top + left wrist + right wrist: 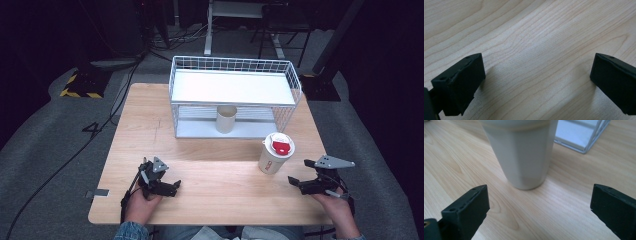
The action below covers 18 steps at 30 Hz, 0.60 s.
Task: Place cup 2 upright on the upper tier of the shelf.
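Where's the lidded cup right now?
High view: the lidded cup stands upright on the table, right of centre, just in front of the wire rack. The open right gripper faces it, not touching.

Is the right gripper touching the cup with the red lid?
Apart. The right gripper view shows bare table between the open right gripper and the cup.

Cups: I count two — one white paper cup with a red-and-white lid [275, 153] on the bench, and one plain beige open paper cup [226, 118] on the rack's lower shelf.
Racks: I see one white wire two-shelf rack [235, 87].
Benches: one light wooden bench [150, 130] from where I sit.
Grippers: I have two, the left gripper [172, 186] and the right gripper [292, 181].
Jaws: two black jaws on each, four altogether.
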Available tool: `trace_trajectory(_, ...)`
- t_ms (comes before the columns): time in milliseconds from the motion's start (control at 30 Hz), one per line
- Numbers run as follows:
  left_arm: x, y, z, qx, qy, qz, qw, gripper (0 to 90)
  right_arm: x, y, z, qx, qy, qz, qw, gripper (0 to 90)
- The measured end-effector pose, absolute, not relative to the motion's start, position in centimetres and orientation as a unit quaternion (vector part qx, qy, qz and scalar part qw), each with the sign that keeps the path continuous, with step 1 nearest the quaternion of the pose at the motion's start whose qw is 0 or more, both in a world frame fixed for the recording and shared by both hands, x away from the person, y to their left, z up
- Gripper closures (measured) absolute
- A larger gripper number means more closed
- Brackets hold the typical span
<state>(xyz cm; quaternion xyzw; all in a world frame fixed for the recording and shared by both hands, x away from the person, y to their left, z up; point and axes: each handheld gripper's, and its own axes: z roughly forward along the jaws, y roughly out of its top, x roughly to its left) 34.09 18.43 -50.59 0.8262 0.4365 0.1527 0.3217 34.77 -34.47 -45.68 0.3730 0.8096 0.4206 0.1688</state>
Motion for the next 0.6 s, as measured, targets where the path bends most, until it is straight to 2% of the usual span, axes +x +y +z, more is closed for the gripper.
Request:
trace_trajectory(233, 34.0, 18.4, -50.6, 0.826, 0.436, 0.156, 0.321, 0.3, 35.2, -33.7, -45.1, 0.373, 0.795, 0.442, 0.182, 0.0)
trace_trajectory(600, 34.0, 18.4, -50.6, 0.825, 0.438, 0.155, 0.322, 0.3, 36.4, -31.9, -45.3, 0.341, 0.795, 0.472, 0.17, 0.0)
